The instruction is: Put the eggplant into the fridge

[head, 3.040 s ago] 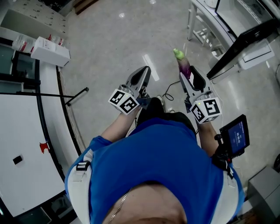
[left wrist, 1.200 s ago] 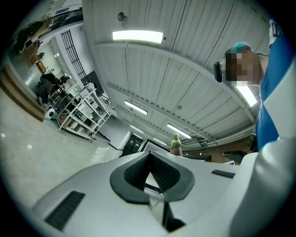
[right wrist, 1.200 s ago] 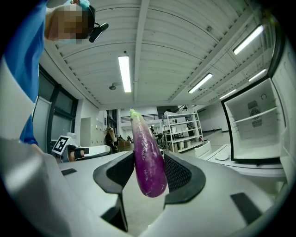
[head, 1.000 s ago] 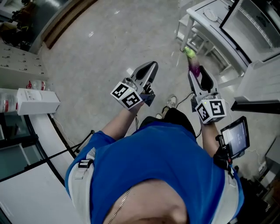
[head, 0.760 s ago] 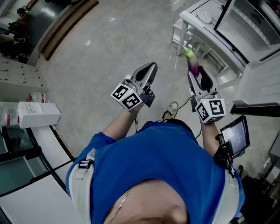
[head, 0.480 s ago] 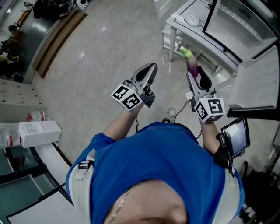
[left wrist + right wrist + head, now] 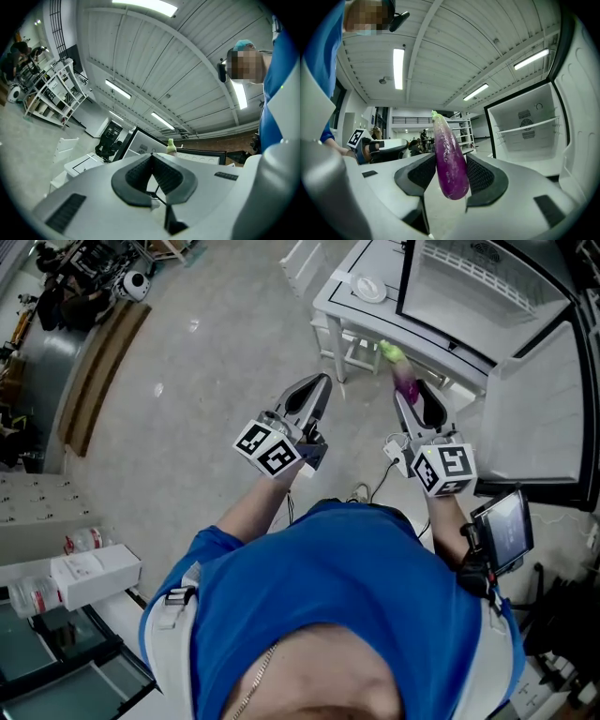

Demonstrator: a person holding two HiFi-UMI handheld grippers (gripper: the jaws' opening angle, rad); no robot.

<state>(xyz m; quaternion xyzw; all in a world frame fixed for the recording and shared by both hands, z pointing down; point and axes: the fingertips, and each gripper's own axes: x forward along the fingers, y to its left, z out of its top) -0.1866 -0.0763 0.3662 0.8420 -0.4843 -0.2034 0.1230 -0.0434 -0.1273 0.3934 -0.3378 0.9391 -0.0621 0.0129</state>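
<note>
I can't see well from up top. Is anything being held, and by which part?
The right gripper holds the eggplant, its jaws shut on the fat purple end, green stem pointing away. The left gripper holds nothing.

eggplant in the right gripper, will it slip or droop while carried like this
Probably stiff: the eggplant stands straight out past the right gripper without sagging. Its glossy, tapering skin could slide, since it is pinched only near the fat end.
</note>
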